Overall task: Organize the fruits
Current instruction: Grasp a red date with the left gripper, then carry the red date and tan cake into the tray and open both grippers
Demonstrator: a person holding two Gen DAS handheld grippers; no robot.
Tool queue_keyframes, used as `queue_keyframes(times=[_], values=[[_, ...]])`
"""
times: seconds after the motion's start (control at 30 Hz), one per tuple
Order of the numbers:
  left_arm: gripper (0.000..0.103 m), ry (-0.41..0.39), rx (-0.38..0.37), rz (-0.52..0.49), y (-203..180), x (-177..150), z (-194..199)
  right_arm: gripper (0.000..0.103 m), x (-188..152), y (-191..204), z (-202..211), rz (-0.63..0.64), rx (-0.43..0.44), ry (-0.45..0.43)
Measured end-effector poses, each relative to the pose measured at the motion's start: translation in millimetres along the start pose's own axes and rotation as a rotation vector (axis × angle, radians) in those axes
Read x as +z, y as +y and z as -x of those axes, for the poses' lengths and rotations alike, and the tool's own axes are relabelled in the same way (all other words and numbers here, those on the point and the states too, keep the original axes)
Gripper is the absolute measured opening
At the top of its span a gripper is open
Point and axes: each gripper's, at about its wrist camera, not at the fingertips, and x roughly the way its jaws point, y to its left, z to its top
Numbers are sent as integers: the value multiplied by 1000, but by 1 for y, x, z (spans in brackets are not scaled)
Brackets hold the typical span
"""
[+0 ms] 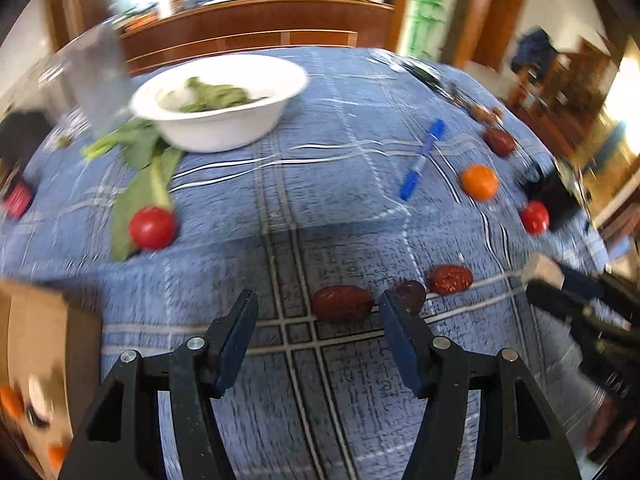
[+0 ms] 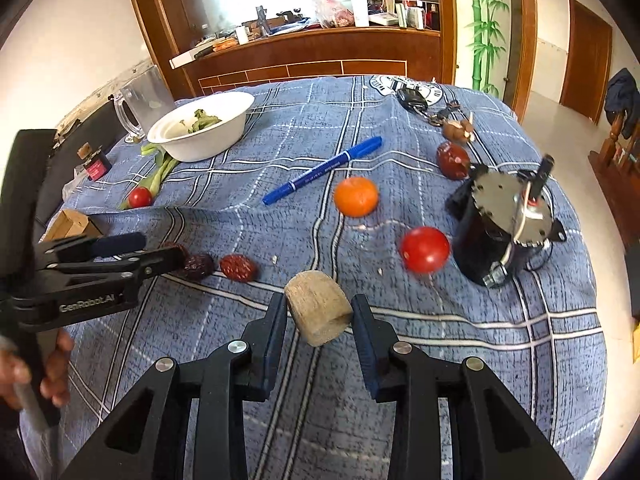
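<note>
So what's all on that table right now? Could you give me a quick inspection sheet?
Surface: blue plaid cloth, wrinkled.
Job's things: orange; two tomatoes; four red dates.
Clutter: white bowl of greens, blue marker, black motor, keys, clear jug, cardboard box.
Grippers: right gripper shut on cork-like block; left gripper open over the dates.
Cables: thin wire at the motor.
Surroundings: wooden counter, doors.
</note>
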Motion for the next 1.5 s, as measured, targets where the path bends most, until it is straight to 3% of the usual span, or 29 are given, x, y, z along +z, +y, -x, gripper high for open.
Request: queue_keyframes(times=[0.23,0.3,0.37,0.67,0.8,0.97,1.17,1.5], values=[[61,12,-23,-161,-3,6,-12,35,-4,-10,0,-32,3,4],[54,-10,-8,-188,-5,5,-13,35,-4,-11,0,-38,1,4],[29,-29,-12,-186,-7,4,-11,35,-4,-11,1,-40,-8,4],[29,-14,-49,-30,8,-25,15,35,-17,2,15,-7,-59,-10],[29,-12,-10,-6,6,-57,36,35,-27,11,30,-11,-63,-26],[29,-31,-42,35,8,-91,65,35,-43,24,46,-7,-83,-28],[29,-45,-28,69,11,-123,92,35,-75,47,59,-18,-89,8],[29,-53,-52,120,31,-156,124,35,-106,90,69,-21,-83,34]])
